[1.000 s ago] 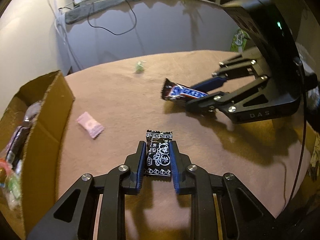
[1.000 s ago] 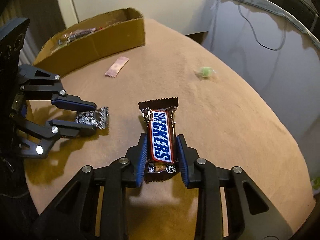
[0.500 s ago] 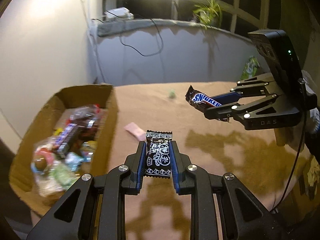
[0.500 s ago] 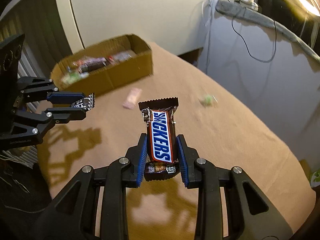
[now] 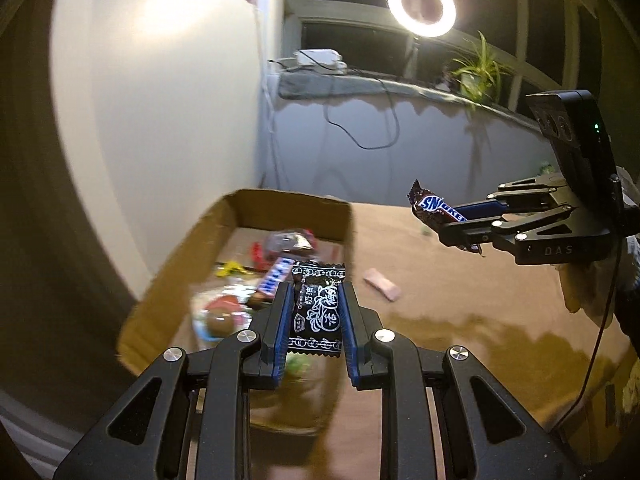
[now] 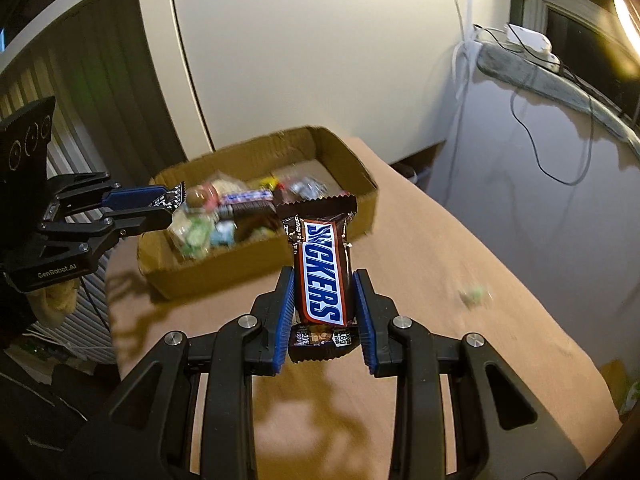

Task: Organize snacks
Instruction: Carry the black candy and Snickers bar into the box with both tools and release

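My left gripper [image 5: 315, 304] is shut on a black candy packet with white print [image 5: 318, 312] and holds it in the air above the near end of the cardboard box [image 5: 288, 206]. The box holds several mixed snacks [image 6: 224, 208]. My right gripper [image 6: 323, 296] is shut on a Snickers bar [image 6: 322, 276], lifted above the table to the right of the box. The right gripper with its bar also shows in the left wrist view [image 5: 460, 220]; the left gripper shows in the right wrist view [image 6: 168, 204].
A pink wrapped candy [image 5: 382, 289] lies on the brown tablecloth [image 5: 460, 312] right of the box. A green wrapped candy [image 6: 476, 294] lies further right. A wall stands behind the box. A ring light [image 5: 421, 6], cables and a plant [image 5: 478, 68] are on the sill beyond.
Both grippers have risen from the table with their snacks and swung left toward the box. The left gripper's candy now hangs over the box.
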